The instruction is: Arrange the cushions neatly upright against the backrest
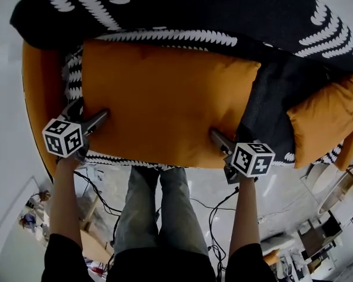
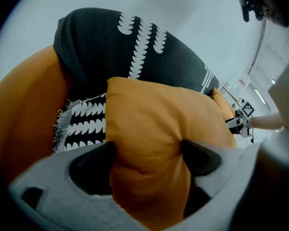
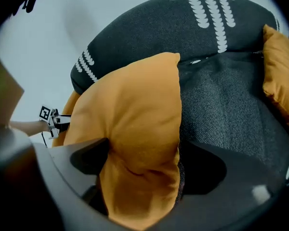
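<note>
A large orange cushion (image 1: 165, 98) lies across the seat of an orange sofa (image 1: 38, 87), its far edge against a black cushion with white leaf print (image 1: 194, 10) at the backrest. My left gripper (image 1: 100, 119) straddles the cushion's near left edge, and my right gripper (image 1: 216, 137) straddles its near right corner. In the left gripper view the orange cushion (image 2: 149, 129) fills the gap of the wide-spread left gripper (image 2: 147, 155). The right gripper (image 3: 144, 162) stands just as wide around the cushion corner (image 3: 135, 119). Both are open.
A dark grey cushion (image 1: 276, 98) lies to the right, with a smaller orange cushion (image 1: 323, 119) beyond it at the sofa's right end. A black-and-white fringed throw (image 1: 73, 78) covers the seat. Cables (image 1: 212, 210) trail over the floor by the person's legs.
</note>
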The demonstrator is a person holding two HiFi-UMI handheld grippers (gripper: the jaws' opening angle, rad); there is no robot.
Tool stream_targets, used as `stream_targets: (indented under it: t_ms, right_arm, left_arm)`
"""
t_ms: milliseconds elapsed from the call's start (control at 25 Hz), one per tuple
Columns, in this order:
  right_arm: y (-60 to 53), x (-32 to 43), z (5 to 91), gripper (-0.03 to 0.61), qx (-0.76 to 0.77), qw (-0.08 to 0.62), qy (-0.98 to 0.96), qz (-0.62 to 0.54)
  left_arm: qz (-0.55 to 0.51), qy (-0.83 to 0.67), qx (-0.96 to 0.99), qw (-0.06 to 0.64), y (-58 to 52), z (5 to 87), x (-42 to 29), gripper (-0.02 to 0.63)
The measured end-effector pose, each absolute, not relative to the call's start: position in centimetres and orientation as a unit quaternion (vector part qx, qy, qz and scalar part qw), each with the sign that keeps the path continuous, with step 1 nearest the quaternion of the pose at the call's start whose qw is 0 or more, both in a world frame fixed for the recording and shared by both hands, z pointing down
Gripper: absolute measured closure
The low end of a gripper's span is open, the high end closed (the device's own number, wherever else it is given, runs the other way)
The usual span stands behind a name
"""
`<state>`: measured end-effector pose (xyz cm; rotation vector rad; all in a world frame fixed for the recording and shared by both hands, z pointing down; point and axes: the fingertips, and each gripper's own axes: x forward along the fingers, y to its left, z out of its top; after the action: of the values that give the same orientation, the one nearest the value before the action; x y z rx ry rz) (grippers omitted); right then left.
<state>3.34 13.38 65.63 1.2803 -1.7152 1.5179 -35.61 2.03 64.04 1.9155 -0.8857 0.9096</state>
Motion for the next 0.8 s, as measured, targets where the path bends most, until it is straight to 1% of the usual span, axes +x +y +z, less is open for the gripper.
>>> stream_targets:
  t_ms: [80, 240, 360, 440, 640, 800]
  right_arm:
    - [13.2, 3.7, 66.0, 0.088, 0.46, 0.252, -0.64, 0.562]
    - [12.4, 3.1, 65.4, 0.187, 0.448, 0.263, -0.656, 0.547]
    - [12.1, 2.1, 64.2, 0.248, 0.46, 0.278, -0.67, 0.512]
    - [12.2, 1.6, 63.1, 0.288, 0.47, 0.288, -0.681, 0.482]
    - [11.7, 0.5, 59.9, 0.326, 0.492, 0.303, -0.702, 0.418]
    - [8.8, 0.8, 55.6, 0.328, 0.515, 0.285, -0.723, 0.363]
  left_arm:
    - [0.356, -0.344, 0.762, 0.418, 2.2, 64.4, -34.5, 0.177]
    - [0.355, -0.335, 0.77, 0.411, 2.1, 63.6, -33.3, 0.278]
    - [0.346, -0.332, 0.789, 0.384, 2.3, 62.4, -33.5, 0.379]
    - [0.337, -0.337, 0.798, 0.369, 2.7, 61.4, -33.7, 0.424]
    - [0.317, -0.354, 0.81, 0.344, 3.1, 58.5, -34.3, 0.477]
    - [0.273, -0.381, 0.826, 0.313, 1.5, 54.1, -34.2, 0.485]
